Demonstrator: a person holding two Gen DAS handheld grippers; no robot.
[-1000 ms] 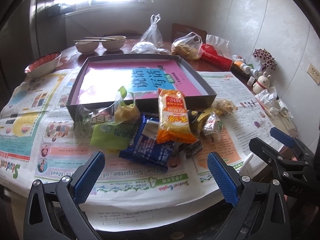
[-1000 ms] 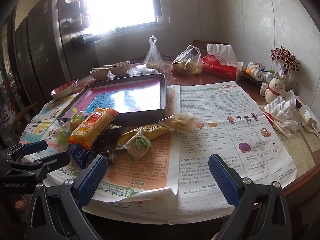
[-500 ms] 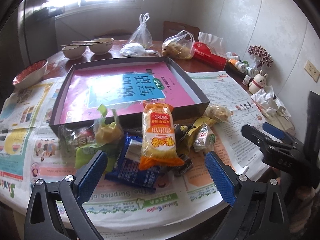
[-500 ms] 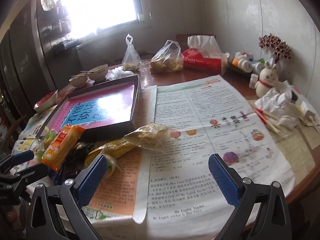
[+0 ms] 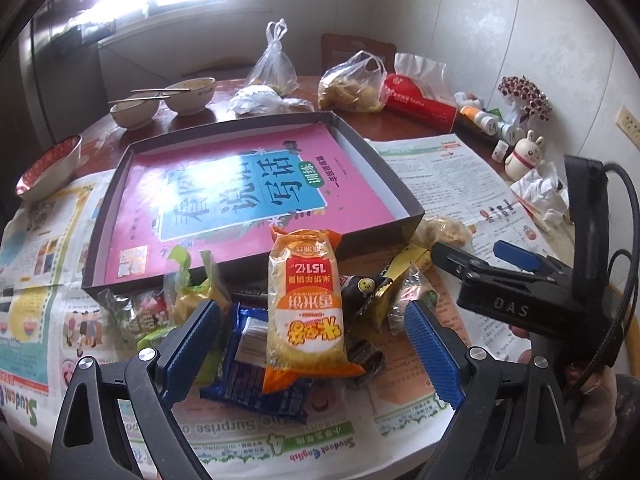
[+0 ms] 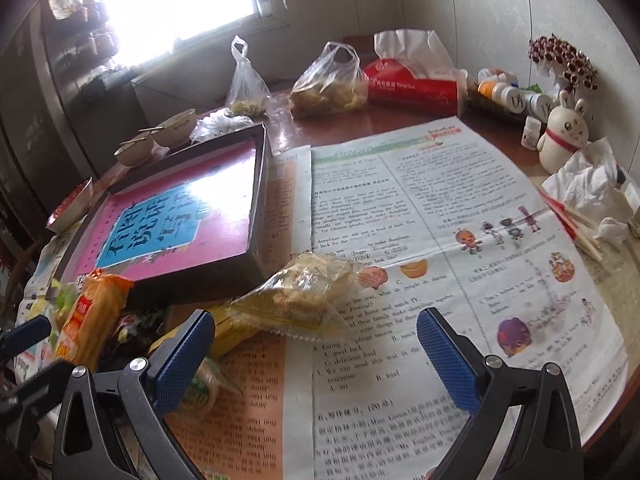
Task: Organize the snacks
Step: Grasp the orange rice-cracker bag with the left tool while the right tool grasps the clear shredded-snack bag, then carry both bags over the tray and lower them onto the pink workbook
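Note:
A heap of snack packets lies on newspaper in front of a dark shallow box [image 5: 404,196] lined with a pink and blue book cover. On top is an orange rice-cracker pack [image 5: 306,304], over a blue packet [image 5: 256,380]. My left gripper [image 5: 312,344] hovers just short of that pack; its jaws are closing, the pads touching nothing. My right gripper [image 6: 314,354] stands open above the newspaper, near a clear bag of yellowish snack [image 6: 304,296]. In the left wrist view the right gripper [image 5: 480,258] reaches in from the right.
Bowls with chopsticks [image 5: 160,100], a red-rimmed bowl [image 5: 44,168] and plastic bags [image 5: 352,84] stand behind the box. A red tissue pack [image 6: 412,84], bottles, a rabbit figure [image 6: 562,136] and crumpled tissue [image 6: 588,188] crowd the right side by the wall.
Both grippers have moved in closer to the snack heap. The right gripper swung left and down, now over the clear bag. The left jaws have narrowed a little.

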